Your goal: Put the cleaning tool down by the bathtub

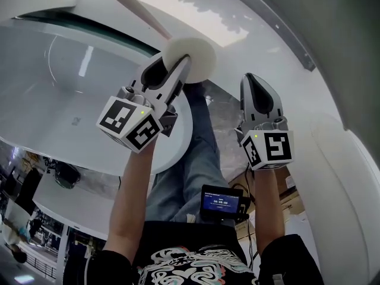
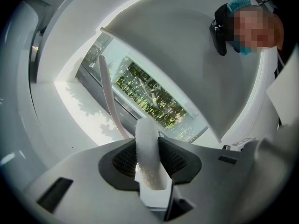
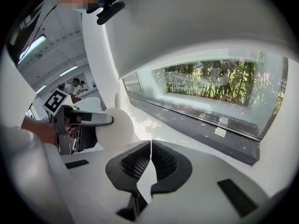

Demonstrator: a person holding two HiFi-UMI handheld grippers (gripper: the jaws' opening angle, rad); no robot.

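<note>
The left gripper (image 1: 180,63) clamps a white round sponge pad (image 1: 199,53) edge-on. The pad's long pale pink handle (image 1: 134,8) runs out past the tips, over the glossy white bathtub (image 1: 89,153), seemingly clear of its rim. Beside it, the right gripper (image 1: 253,79) is closed on nothing.

- The sponge head (image 1: 199,55) is sitting between the left tool's (image 1: 178,69) jaws, with its handle (image 1: 133,8) stretching away beyond it.
- The bathtub (image 1: 53,94) is lying below and to the left.
- The right tool (image 1: 254,82) is hanging to the right, apart from the sponge head.
</note>
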